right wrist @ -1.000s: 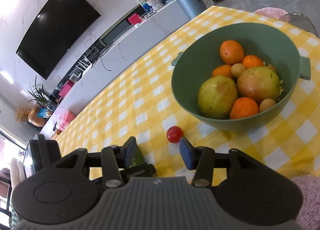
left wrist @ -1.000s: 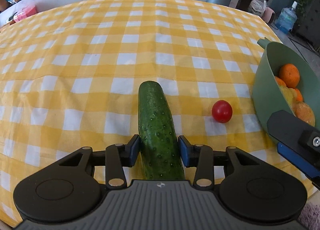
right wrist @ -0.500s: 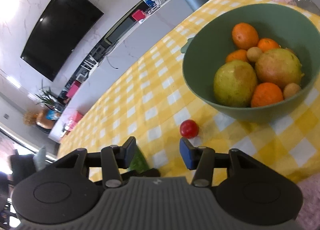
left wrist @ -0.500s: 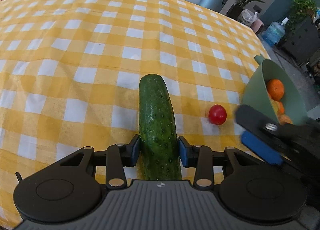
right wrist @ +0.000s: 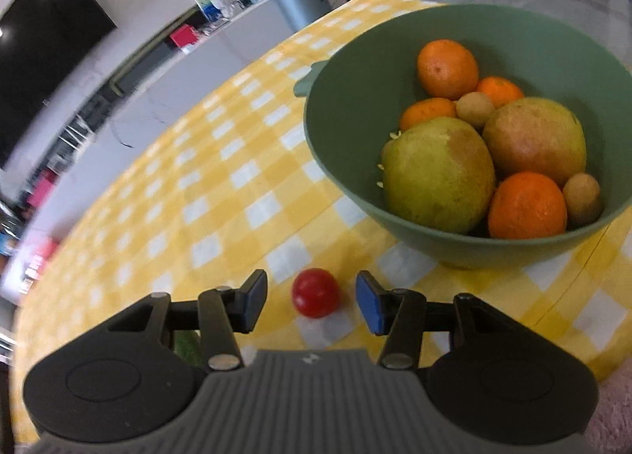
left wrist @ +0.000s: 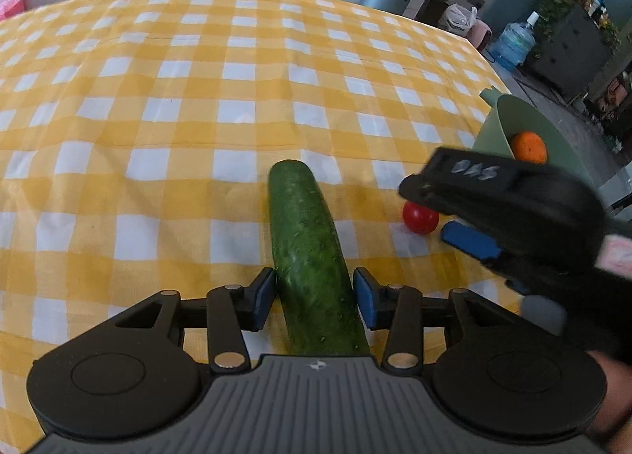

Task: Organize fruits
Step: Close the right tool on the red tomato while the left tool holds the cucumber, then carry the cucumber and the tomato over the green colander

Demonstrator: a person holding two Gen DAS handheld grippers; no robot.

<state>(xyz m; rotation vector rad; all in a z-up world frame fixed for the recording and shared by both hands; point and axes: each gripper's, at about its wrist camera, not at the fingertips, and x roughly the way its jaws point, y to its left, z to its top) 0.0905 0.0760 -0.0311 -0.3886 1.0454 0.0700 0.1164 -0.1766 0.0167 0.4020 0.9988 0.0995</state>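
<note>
Red glossy tomato [right wrist: 316, 293] between open right fingers [right wrist: 252, 298]; bumpy green cucumber [left wrist: 312, 260] between left fingers [left wrist: 262, 296], opening.

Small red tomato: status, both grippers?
Right gripper open, small red tomato between its fingers, on the yellow checked cloth. Left gripper straddles the long green cucumber, jaws just opening. Green plastic bowl ahead; path clear.

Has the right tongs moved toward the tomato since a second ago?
Yes. The right tongs came down toward the tablecloth; the tomato now sits between its open fingers, untouched.
</note>
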